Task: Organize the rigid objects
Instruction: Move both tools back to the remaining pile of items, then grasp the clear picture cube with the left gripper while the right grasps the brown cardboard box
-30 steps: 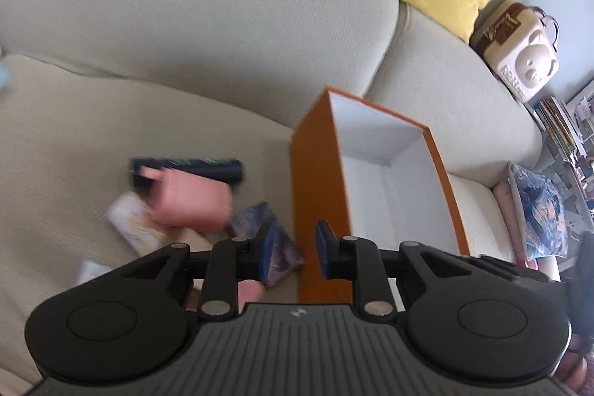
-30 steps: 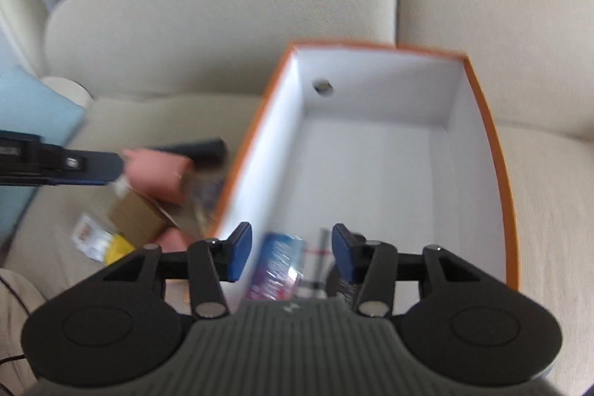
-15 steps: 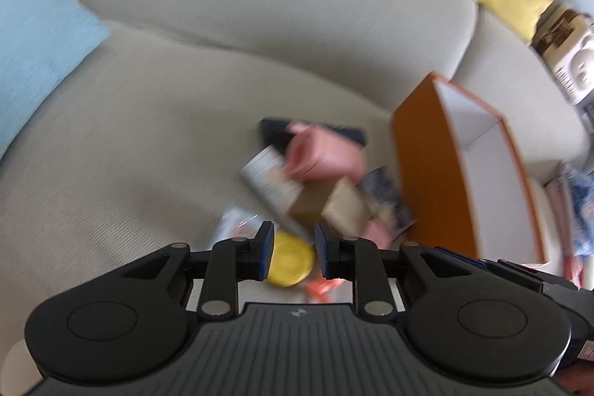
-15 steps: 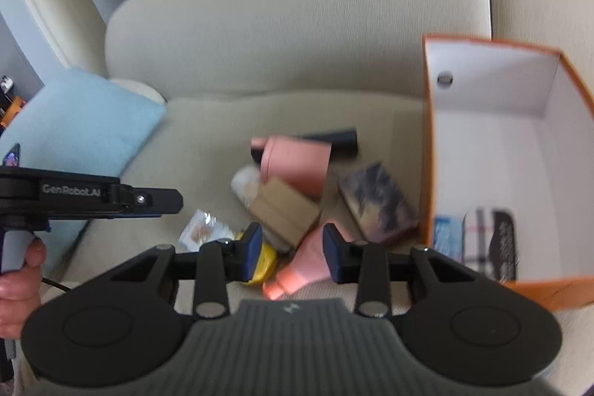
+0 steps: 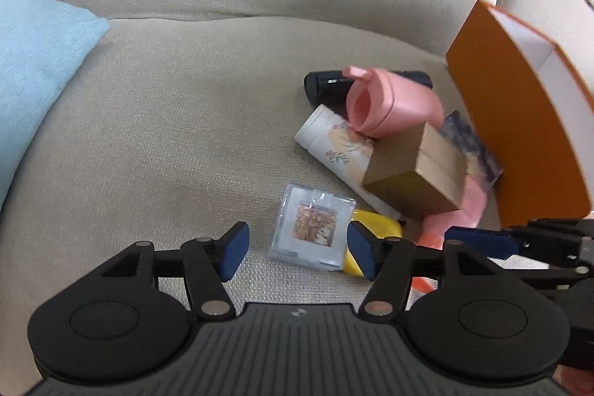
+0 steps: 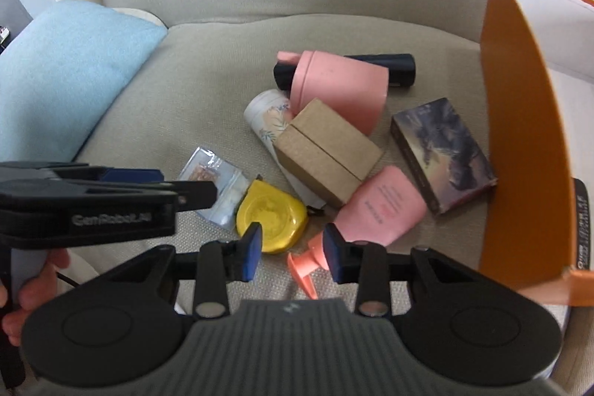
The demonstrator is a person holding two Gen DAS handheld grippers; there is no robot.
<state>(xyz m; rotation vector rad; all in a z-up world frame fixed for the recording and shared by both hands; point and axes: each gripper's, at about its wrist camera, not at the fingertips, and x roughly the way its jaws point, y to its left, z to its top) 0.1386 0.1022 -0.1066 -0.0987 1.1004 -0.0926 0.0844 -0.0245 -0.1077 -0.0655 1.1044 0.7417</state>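
A beige sofa (image 5: 185, 121) fills both views, its seat cushion carrying everything else, with a light blue cushion (image 5: 33, 54) lying at the left end. At the right stands an orange box (image 6: 519, 121) with a white inside, open at the top; a dark item shows low inside it in the right wrist view. Just left of the box wall lies a dark patterned box (image 6: 443, 154), flat on the seat. A pink cup (image 5: 393, 106) lies on its side, resting across a black cylinder (image 5: 323, 84) behind it and a white floral tube (image 5: 334, 143) beneath it. A brown cardboard box (image 6: 326, 154) sits tilted on top of the tube, touching the cup. A pink tube (image 6: 382, 206) with a coral cap lies below the cardboard box, pointing toward the right gripper (image 6: 291, 253). That gripper's jaws stand partly apart with nothing pinched; a yellow round case (image 6: 273, 214) lies just ahead of its left finger and the coral cap ahead of its right one. The left gripper (image 5: 297, 249) has its jaws opening wide, hovering over a small clear packet (image 5: 312, 229), which lies on the seat between the pads without being pressed, the yellow case touching its right edge.
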